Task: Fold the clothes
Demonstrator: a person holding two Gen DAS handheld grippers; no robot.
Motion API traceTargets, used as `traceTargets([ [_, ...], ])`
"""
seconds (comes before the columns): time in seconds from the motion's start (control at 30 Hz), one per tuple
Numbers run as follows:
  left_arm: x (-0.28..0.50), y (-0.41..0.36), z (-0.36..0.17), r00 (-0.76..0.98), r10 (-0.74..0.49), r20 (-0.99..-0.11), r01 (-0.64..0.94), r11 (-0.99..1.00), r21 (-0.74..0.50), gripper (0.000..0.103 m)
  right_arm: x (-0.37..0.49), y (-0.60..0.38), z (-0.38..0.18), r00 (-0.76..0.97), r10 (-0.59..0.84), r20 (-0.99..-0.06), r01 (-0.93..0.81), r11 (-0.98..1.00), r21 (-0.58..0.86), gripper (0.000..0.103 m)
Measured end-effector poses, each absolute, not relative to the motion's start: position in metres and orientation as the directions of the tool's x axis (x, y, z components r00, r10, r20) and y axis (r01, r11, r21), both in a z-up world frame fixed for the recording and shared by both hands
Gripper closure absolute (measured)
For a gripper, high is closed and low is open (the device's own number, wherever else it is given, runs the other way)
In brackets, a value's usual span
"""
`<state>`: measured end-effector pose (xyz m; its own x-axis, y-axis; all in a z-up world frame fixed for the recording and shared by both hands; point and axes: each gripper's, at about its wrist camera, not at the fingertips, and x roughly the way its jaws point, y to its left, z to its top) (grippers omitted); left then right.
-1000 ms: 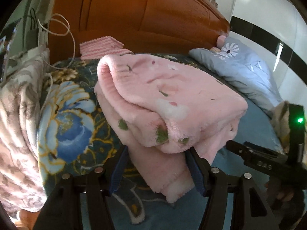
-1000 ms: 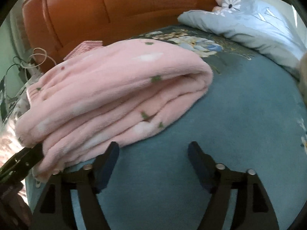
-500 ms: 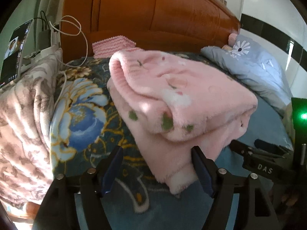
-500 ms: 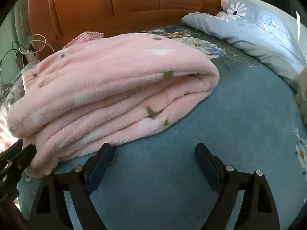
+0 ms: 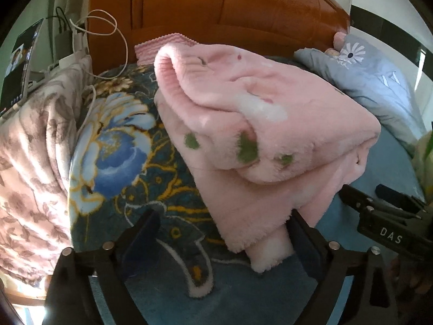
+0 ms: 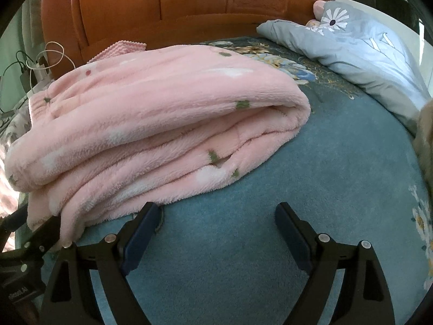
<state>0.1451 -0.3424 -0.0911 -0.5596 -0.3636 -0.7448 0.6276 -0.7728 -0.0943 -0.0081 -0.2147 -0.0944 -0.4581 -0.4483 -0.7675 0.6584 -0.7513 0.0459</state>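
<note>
A folded pink fleece garment (image 5: 270, 124) with green and white specks lies in a thick stack on the blue floral bedspread (image 5: 116, 149). My left gripper (image 5: 222, 233) is at its near corner with jaws opening; the loose pink corner hangs between them against the right finger (image 5: 300, 230), the left pad well clear of it. In the right wrist view the same garment (image 6: 162, 113) fills the left half. My right gripper (image 6: 216, 224) stands open over bare bedspread (image 6: 324, 189), its left fingertip (image 6: 146, 222) at the garment's front edge.
An orange-brown wooden headboard (image 5: 216, 5) closes the back. A grey-blue pillow (image 6: 365, 48) with a daisy lies at the right. A pink knitted cloth (image 5: 162, 44) sits by the headboard. A beige floral blanket (image 5: 29, 149), white cables (image 5: 119, 35) and a lit screen (image 5: 19, 62) are left.
The left jaws, which flanked the pink corner closely, have spread wide and let it go. The right jaws have widened a little. The garment stays in place.
</note>
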Motion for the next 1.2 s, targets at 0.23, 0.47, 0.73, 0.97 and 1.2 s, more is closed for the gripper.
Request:
traceTargets([
  [0.23, 0.143, -0.344, -0.093, -0.545, -0.358, -0.758, 0.637, -0.765, -0.097, 0.000, -0.008, -0.215, -0.096, -0.461, -0.443, -0.769, 0.659, -0.751, 0.037, 0.014],
  [0.47, 0.140, -0.344, -0.094, -0.537, -0.362, -0.762, 0.636, -0.767, -0.084, 0.000, -0.007, -0.217, -0.096, -0.467, -0.437, -0.769, 0.660, -0.751, 0.027, 0.014],
  [0.73, 0.135, -0.341, -0.092, -0.525, -0.385, -0.759, 0.634, -0.772, -0.047, 0.000, -0.003, -0.217, -0.094, -0.485, -0.429, -0.762, 0.663, -0.748, 0.000, 0.014],
  [0.97, 0.132, -0.341, -0.094, -0.518, -0.390, -0.761, 0.633, -0.774, -0.033, 0.000, -0.001, -0.218, -0.093, -0.488, -0.427, -0.761, 0.669, -0.743, -0.013, 0.014],
  [1.2, 0.135, -0.343, -0.095, -0.528, -0.380, -0.760, 0.633, -0.772, -0.053, 0.000, 0.001, -0.219, -0.093, -0.489, -0.424, -0.762, 0.668, -0.744, -0.015, 0.014],
])
